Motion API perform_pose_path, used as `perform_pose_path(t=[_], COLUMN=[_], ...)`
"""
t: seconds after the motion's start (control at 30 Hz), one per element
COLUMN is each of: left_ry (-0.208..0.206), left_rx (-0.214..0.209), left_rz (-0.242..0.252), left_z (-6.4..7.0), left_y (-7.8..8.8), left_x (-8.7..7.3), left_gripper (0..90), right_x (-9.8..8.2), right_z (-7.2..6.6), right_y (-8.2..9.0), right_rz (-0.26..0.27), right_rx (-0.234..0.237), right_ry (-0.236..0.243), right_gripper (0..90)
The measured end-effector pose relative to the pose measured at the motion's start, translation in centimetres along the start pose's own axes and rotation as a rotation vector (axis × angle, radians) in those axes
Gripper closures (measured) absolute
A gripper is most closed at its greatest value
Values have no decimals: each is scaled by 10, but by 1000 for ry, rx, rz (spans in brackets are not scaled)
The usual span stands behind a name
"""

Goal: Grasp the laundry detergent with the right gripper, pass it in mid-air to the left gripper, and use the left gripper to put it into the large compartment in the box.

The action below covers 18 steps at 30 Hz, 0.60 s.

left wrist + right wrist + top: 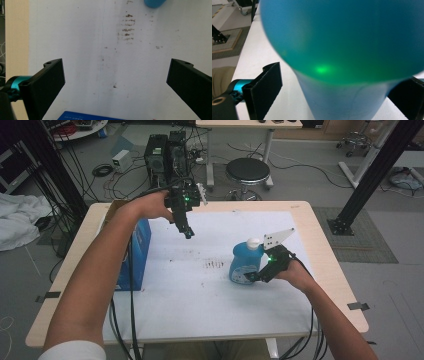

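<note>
A blue bottle [243,262] with a white cap stands upright on the white sheet [200,300], right of centre. My right gripper [253,278] is low at its near side, with the bottle [342,45] between the jaws. White sheet shows between the left jaw and the bottle's lower body, so this gripper is open. My left gripper [188,234] hangs above the far left part of the sheet, pointing down. Its jaws [115,80] stand wide open with nothing between them.
A blue box [138,251] stands at the table's left edge, and its top edge [90,117] shows under the left gripper. Brown smudges [215,265] mark the sheet's middle. Beyond the table are a black stool [247,171], computer towers [165,152] and cables.
</note>
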<state>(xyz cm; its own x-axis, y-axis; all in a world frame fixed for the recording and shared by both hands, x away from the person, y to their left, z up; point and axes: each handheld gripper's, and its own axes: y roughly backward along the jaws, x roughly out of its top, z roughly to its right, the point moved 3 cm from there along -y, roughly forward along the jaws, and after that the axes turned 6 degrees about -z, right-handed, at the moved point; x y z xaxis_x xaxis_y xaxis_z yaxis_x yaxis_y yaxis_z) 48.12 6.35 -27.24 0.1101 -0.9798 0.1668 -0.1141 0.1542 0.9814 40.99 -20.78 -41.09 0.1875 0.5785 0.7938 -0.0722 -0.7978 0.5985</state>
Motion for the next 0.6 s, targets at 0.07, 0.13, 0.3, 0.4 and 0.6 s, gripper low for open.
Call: perform_pose_path(t=[0.07,0.13,0.3,0.4,0.6], left_ry=[0,0,1,0,3], left_rx=[1,-1,1,1,1], left_rz=[-4,-4,-5,-1,-5], left_z=[0,0,0,0,1], left_y=[0,0,-1,-1,0], left_x=[-1,-1,-1,-1,-1], left_gripper=[17,17,17,17,17], right_x=[-1,-1,-2,-2,-2], right_z=[1,1,2,2,2], right_y=[0,0,1,0,0], right_rz=[14,19,33,34,40], right_rx=[14,19,14,14,13], right_ry=[6,10,9,14,19], right_gripper=[142,143,168,185,250])
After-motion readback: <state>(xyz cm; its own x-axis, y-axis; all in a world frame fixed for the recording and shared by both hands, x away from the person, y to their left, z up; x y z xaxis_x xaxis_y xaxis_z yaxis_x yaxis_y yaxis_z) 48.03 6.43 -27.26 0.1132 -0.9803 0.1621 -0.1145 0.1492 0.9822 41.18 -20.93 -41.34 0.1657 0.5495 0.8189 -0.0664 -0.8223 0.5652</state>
